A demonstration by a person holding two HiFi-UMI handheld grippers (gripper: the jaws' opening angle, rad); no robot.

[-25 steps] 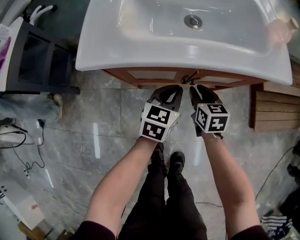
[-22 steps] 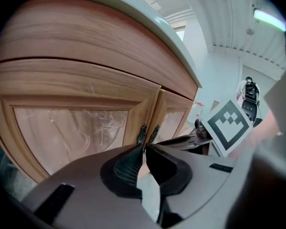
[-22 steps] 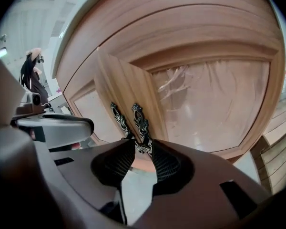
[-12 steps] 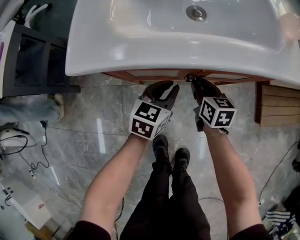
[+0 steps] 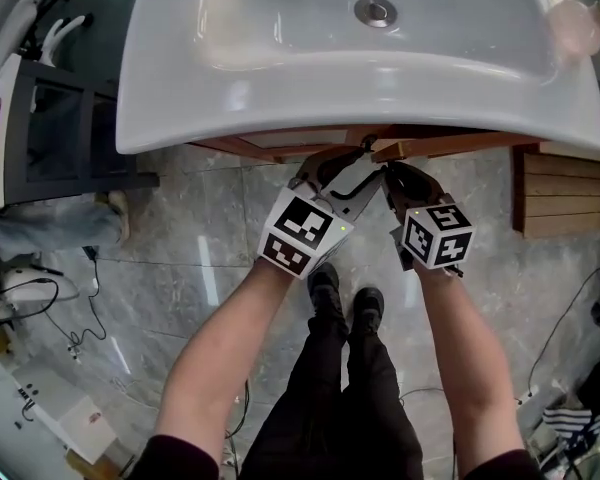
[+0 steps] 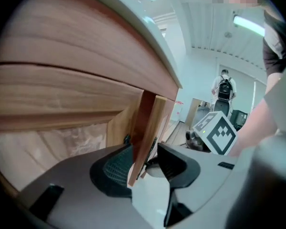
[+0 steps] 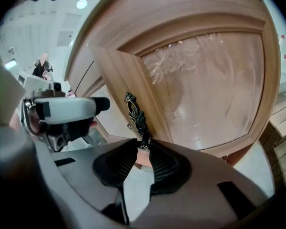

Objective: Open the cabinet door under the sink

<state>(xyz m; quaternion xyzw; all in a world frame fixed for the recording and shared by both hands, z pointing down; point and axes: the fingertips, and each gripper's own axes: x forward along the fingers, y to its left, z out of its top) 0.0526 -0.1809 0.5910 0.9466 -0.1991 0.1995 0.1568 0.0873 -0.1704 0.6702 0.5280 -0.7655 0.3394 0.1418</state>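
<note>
Under the white sink (image 5: 280,78) the right wooden cabinet door (image 5: 450,146) stands slightly ajar. Its free edge (image 6: 150,123) runs between the jaws of my left gripper (image 5: 342,168), which have just been opening. They stand open astride that edge (image 6: 143,163). The door's dark ornate handle (image 7: 135,113) sits on its left stile. My right gripper (image 5: 392,173) is just right of the left one. Its jaws have just been closing and stand open, with the handle's lower end between the pads (image 7: 142,159).
A dark shelf unit (image 5: 50,128) stands left of the sink and wooden slats (image 5: 570,193) lie to its right. Cables (image 5: 40,298) trail over the marble floor. A pink bottle (image 5: 580,23) sits on the sink's right corner. My shoes (image 5: 345,308) are below the grippers.
The right door was flush with the cabinet front and has swung out a little. The left gripper's jaws have spread apart. Both grippers sit slightly nearer the cabinet.
</note>
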